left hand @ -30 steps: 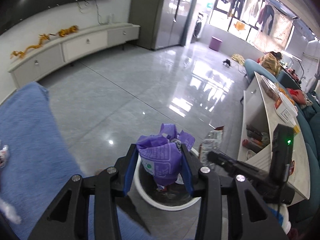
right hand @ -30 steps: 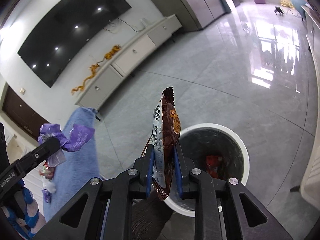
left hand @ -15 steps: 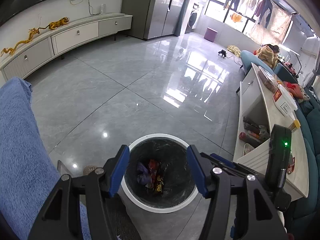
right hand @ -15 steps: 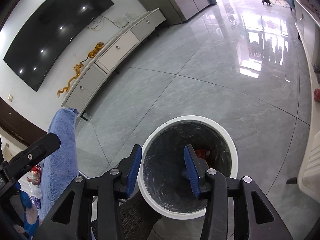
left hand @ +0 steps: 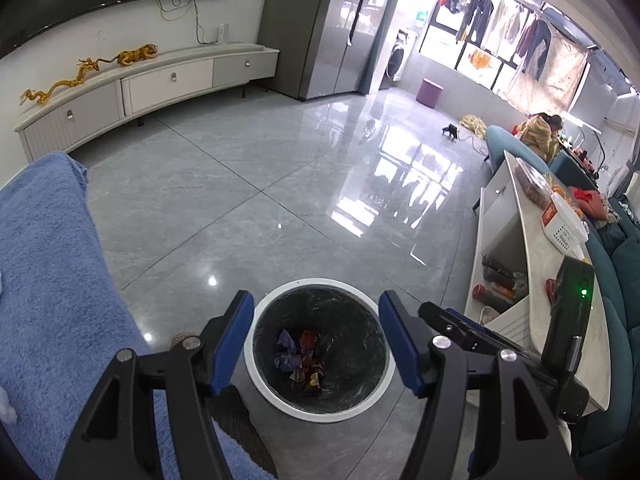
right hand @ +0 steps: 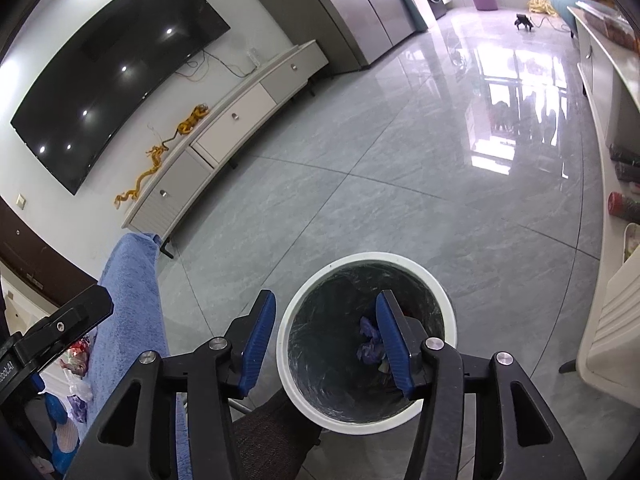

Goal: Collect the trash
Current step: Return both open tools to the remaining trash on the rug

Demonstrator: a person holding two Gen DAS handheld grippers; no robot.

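A round bin with a white rim and a dark liner stands on the grey tiled floor. In it lie a purple wrapper and red and brown wrappers. My left gripper hangs above the bin, its jaws opening with nothing between the blue pads. My right gripper hovers over the same bin's rim, its jaws also opening and empty. The purple wrapper shows beside its right pad. Each gripper appears at the edge of the other's view, the right gripper and the left gripper.
A blue towel-covered surface borders the bin on the left, with more loose wrappers on it. A white low table with shelves stands to the right, a teal sofa behind it. A dark knitted shoe sits by the bin.
The left gripper let go of the purple wrapper and the right gripper let go of the brown snack wrapper. Both now lie in the bin, and both pairs of jaws stand wider.
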